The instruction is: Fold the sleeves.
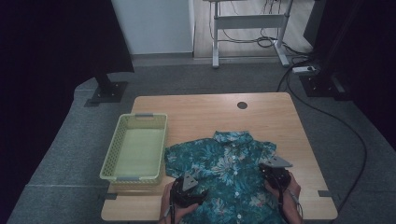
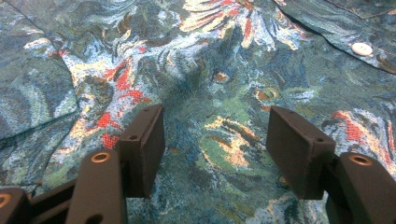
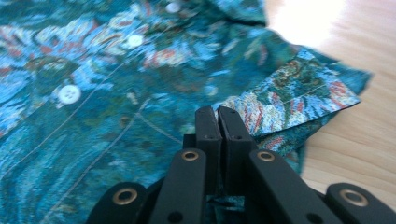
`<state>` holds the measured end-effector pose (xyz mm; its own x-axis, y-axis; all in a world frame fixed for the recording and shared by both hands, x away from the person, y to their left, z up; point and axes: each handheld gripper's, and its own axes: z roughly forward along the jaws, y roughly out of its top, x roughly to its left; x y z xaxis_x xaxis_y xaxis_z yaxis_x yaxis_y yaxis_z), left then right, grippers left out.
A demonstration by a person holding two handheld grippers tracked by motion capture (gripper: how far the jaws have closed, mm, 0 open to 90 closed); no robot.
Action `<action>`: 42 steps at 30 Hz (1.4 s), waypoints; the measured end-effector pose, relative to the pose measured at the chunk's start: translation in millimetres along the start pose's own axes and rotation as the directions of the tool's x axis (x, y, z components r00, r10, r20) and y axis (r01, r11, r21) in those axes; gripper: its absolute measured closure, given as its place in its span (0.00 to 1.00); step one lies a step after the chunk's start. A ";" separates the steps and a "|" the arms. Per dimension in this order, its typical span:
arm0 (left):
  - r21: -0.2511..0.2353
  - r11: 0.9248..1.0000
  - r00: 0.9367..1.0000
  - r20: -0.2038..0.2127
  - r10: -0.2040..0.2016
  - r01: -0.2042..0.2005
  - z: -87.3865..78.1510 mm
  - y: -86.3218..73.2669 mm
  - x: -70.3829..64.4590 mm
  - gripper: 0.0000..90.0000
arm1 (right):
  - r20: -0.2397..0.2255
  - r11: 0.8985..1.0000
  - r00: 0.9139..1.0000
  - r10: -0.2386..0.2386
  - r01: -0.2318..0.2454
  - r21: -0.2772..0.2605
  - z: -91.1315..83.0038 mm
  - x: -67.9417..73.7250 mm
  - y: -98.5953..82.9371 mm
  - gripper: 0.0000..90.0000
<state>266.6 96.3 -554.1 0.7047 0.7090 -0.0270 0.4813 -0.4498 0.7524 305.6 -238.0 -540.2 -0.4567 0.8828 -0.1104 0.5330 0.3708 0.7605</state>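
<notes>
A short-sleeved shirt (image 1: 224,175) lies spread flat, front side up, on the near half of the wooden table (image 1: 205,112), its collar pointing toward the far edge and its hem running off the near edge. The fabric is teal and blue with a busy floral print in pale green, white and touches of red, and a row of white buttons (image 3: 69,94) runs down its middle. Its left sleeve lies just beside a pale yellow-green plastic basket (image 1: 135,147) that stands near the table's left edge. The left gripper (image 2: 215,140) rests over the shirt's lower left part with its jaws spread apart, nothing between them but the patterned cloth beneath. The right gripper (image 3: 217,121) is at the shirt's right side, by the right sleeve, with its jaws pressed together; a sliver of teal cloth shows between them low down, so it appears to pinch the shirt. A dark round hole (image 1: 242,105) sits near the table's far edge.
</notes>
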 end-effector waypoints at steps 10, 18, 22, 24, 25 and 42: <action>0.000 1.000 1.000 -0.001 0.002 -0.002 0.1 0.0 -0.2 0.41 | -0.133 0.993 0.987 0.090 -0.099 -0.068 -18.5 -8.1 1.4 0.68; 0.000 1.000 1.000 0.000 0.001 -0.001 0.0 0.0 -0.1 0.41 | -0.166 0.985 0.978 0.130 -0.146 -0.089 -40.6 -22.3 -10.4 0.60; 0.000 1.000 1.000 -0.001 0.001 -0.001 0.1 0.0 -0.3 0.41 | -0.162 0.983 0.976 0.144 -0.160 -0.090 -49.7 -28.1 -17.3 0.56; -0.001 1.000 1.000 0.000 0.000 0.000 0.1 0.0 -0.1 0.41 | -0.161 0.984 0.976 0.144 -0.159 -0.085 -53.2 -29.7 -21.4 0.55; -0.001 1.000 1.000 0.000 0.000 0.000 0.1 0.0 -0.1 0.41 | -0.162 0.984 0.976 0.144 -0.158 -0.080 -54.3 -30.1 -23.5 0.55; -0.001 1.000 1.000 0.003 -0.003 0.003 0.0 0.0 0.3 0.41 | -0.122 0.998 0.992 0.010 -0.003 0.059 -43.0 9.0 -34.0 0.96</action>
<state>266.8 96.5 -554.1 0.7050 0.7086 -0.0310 0.4825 -0.4470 0.7532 252.8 -255.1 -539.5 -0.5348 0.8446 -0.0234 0.5753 0.3842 0.7221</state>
